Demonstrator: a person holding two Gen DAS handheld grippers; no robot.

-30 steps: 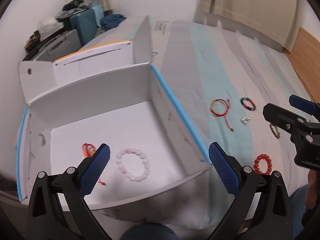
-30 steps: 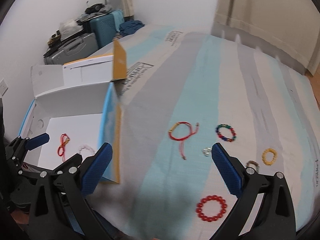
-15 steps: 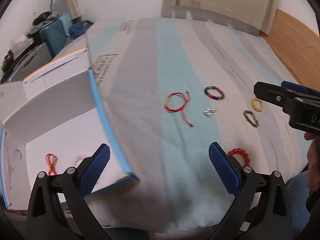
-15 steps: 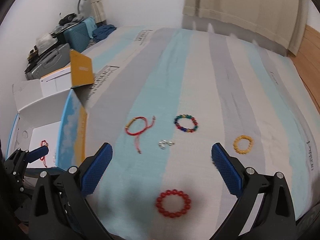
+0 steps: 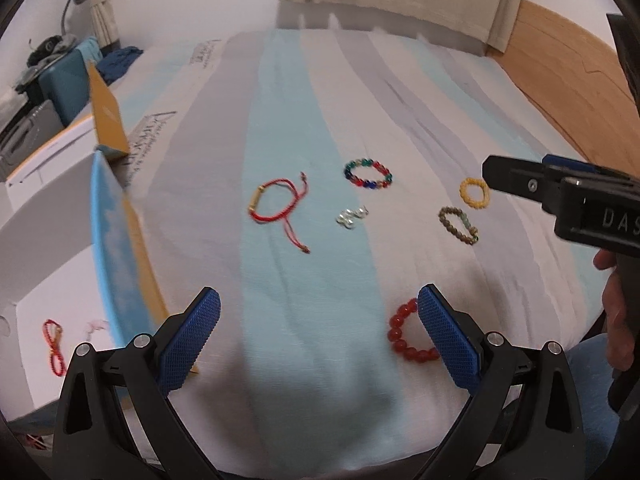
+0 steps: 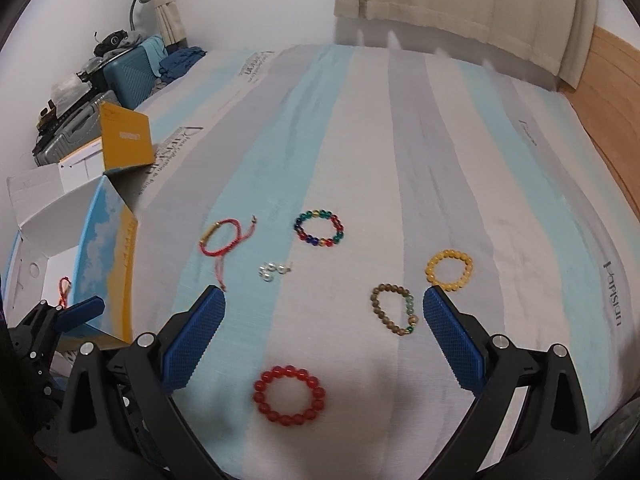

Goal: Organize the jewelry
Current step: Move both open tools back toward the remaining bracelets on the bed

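Observation:
Several bracelets lie on the striped bed sheet: a red bead bracelet (image 6: 289, 395), a brown bead bracelet (image 6: 395, 314), a yellow bead bracelet (image 6: 449, 271), a multicoloured bead bracelet (image 6: 319, 228), a red cord bracelet (image 6: 222, 239) and a small silver piece (image 6: 273, 271). My right gripper (image 6: 323, 338) is open above the sheet, with the red bead bracelet just below and between its fingers. My left gripper (image 5: 318, 337) is open, its right finger beside the red bead bracelet (image 5: 408, 337). An open white box (image 5: 48, 280) at the left holds a red cord piece (image 5: 54, 345) and a pale pink bracelet (image 5: 94, 326).
The box's blue and orange flap (image 6: 108, 256) stands upright at the bed's left side. Suitcases and clutter (image 6: 92, 92) sit beyond the bed at the far left. A wooden headboard (image 6: 612, 92) and a curtain (image 6: 460, 8) lie at the right and back. A person's hand (image 5: 618, 308) holds the right gripper.
Both views have swung right, away from the open box and over the bracelets on the sheet. The red bead bracelet now lies near both grippers. Both grippers stay open.

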